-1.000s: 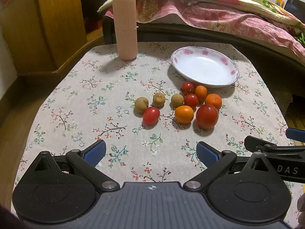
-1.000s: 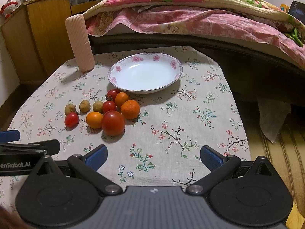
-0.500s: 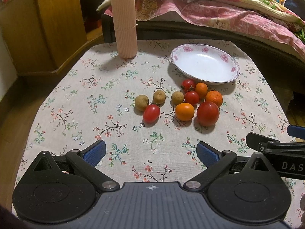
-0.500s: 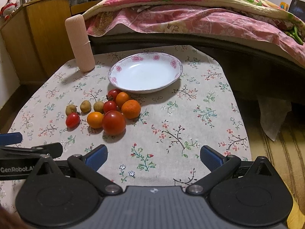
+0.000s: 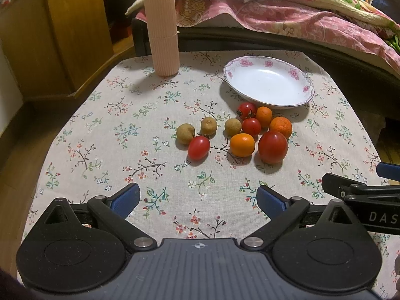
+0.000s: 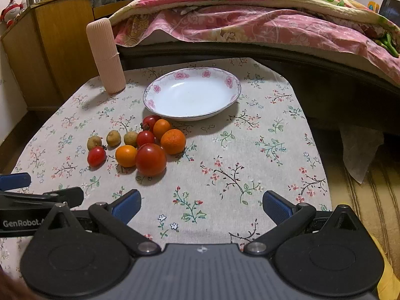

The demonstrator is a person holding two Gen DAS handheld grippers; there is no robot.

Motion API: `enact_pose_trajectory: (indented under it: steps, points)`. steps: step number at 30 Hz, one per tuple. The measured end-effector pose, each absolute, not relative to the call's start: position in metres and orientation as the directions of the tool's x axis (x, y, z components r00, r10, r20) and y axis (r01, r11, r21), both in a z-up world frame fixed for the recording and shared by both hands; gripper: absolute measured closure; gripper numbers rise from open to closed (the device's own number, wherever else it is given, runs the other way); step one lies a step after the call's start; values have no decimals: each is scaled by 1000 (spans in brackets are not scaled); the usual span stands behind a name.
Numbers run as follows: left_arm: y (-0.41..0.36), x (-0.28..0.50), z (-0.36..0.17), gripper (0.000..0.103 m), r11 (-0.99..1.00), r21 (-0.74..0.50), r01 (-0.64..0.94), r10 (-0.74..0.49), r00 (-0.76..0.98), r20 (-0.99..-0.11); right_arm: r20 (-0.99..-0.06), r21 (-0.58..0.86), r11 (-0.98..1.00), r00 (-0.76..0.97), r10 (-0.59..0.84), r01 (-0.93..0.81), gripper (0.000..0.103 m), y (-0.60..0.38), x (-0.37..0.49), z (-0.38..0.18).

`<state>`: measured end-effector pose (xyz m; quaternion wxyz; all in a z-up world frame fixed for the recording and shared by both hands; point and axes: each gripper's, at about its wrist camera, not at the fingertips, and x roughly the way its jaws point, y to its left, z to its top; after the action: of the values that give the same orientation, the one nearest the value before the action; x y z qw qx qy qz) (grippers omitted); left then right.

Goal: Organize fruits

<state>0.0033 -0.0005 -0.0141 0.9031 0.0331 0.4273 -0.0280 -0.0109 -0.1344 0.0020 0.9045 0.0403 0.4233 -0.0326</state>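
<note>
Nothing has yet been sorted. The plate (image 6: 192,95) is seen empty at the far middle of the worktop (image 6: 262,155). All the fruits (image 6: 140,145) are clustered just near of it, to the left. Both the left tongs (image 5: 197,197) and right tongs (image 6: 201,202) are held open, empty, near the worktop's near edge.

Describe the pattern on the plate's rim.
Pink roses on the white plate rim, with a thin dark edge line; clearest in the right wrist view.
</note>
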Motion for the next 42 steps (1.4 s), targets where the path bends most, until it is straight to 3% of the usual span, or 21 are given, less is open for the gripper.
enact_pose_trajectory:
  steps: [42]
  points:
    - [-3,3,-14,6,994,56,92,-15,634,-773,-773,48,995,634,-19,87,0,-132,-11,0]
